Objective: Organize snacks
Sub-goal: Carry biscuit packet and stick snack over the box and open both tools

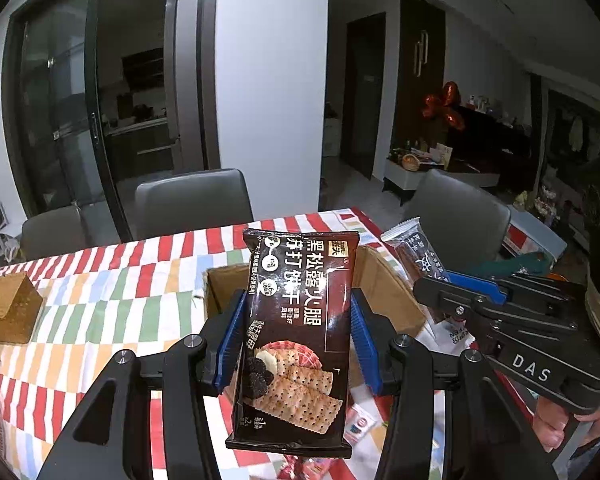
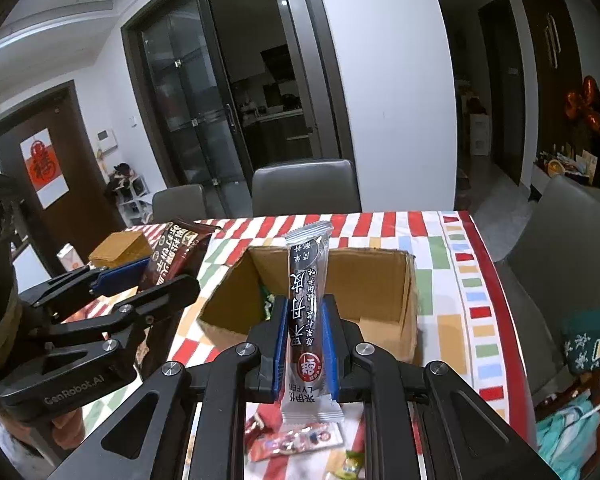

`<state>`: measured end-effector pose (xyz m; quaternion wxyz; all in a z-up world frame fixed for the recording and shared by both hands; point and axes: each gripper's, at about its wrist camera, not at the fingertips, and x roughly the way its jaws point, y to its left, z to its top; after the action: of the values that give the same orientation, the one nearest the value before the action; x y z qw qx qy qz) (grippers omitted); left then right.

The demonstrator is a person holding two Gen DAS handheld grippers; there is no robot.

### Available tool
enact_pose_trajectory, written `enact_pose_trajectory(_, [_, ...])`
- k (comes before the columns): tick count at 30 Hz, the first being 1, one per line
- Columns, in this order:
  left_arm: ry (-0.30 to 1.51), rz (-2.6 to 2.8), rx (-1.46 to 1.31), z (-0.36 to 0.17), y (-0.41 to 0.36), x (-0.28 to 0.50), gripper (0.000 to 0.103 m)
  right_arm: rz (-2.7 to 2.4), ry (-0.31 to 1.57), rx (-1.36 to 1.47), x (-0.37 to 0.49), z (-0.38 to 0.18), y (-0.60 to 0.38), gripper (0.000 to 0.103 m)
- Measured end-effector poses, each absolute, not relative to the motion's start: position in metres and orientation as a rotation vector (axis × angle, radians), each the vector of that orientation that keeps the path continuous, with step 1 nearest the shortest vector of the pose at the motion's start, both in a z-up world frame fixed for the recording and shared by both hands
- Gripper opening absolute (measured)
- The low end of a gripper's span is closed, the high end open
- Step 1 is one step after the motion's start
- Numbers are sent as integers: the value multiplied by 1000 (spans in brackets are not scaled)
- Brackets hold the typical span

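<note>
Glossy cracker packet [image 1: 296, 340] | slim snack stick [image 2: 307, 320] | cardboard box [image 2: 380, 280]

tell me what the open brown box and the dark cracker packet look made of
Open brown box: likely corrugated cardboard, matte, with raw-edged flaps. Dark cracker packet, clamped in the left gripper: apparently glossy plastic film, showing glare and crimped end seals.

A tabletop [image 2: 452, 272] wears a cloth checked in red, white, green, blue and yellow. Grey chairs [image 1: 192, 204] stand along its far edge, with another at the right side [image 2: 572, 236]. Behind them, dark-framed glass sliding doors [image 2: 188, 108] open on a dim kitchen. A brown door at the left carries a red paper decoration [image 2: 42, 164]. Orange-red foil balloons [image 1: 444, 104] hang near a cluttered low cabinet [image 1: 416, 172].
</note>
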<state>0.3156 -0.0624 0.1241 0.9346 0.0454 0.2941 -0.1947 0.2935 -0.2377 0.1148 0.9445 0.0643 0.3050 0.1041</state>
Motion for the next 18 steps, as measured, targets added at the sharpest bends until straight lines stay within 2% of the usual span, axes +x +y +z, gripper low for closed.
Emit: enact_pose_trajectory(18, [658,-355,75,104,-68,393,49,188,672,105,363,98,-235,17])
